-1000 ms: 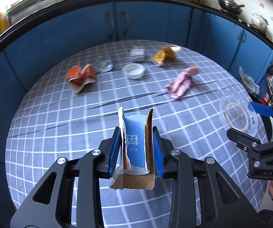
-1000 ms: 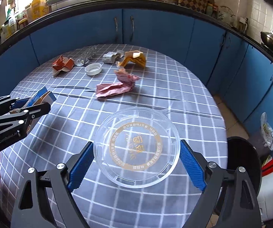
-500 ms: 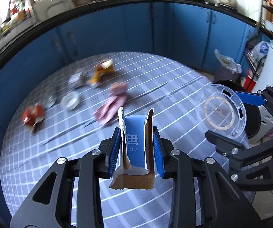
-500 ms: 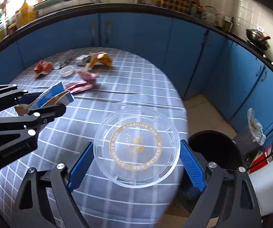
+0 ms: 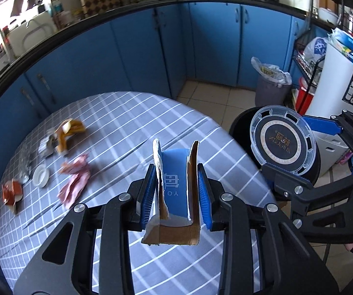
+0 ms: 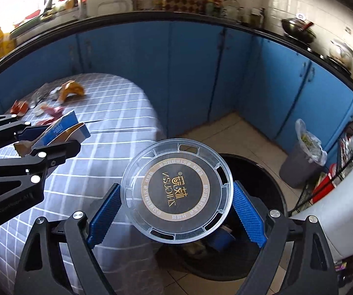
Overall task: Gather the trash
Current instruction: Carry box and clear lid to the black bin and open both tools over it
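Note:
My left gripper (image 5: 176, 191) is shut on a torn blue carton (image 5: 175, 189) and holds it above the table's right part; it also shows in the right wrist view (image 6: 61, 132). My right gripper (image 6: 176, 204) is shut on a clear round plastic lid (image 6: 176, 191) with a gold ring print, held over the open black trash bin (image 6: 262, 172) beside the table. The lid (image 5: 283, 141) and bin (image 5: 240, 125) also show in the left wrist view. More trash lies on the checked tablecloth (image 5: 127, 127): a pink wrapper (image 5: 74, 182), an orange wrapper (image 5: 68, 130), a white cap (image 5: 40, 175), a red packet (image 5: 11, 193).
A grey bin with a plastic liner (image 5: 271, 83) stands on the tiled floor by the blue cabinets (image 5: 151, 56). A white appliance (image 5: 338, 83) and a wire rack stand at the right. The table edge lies just left of the black bin.
Both grippers have swung right, away from the table's middle. The lid now hangs over the black bin instead of the table. The carton stays gripped.

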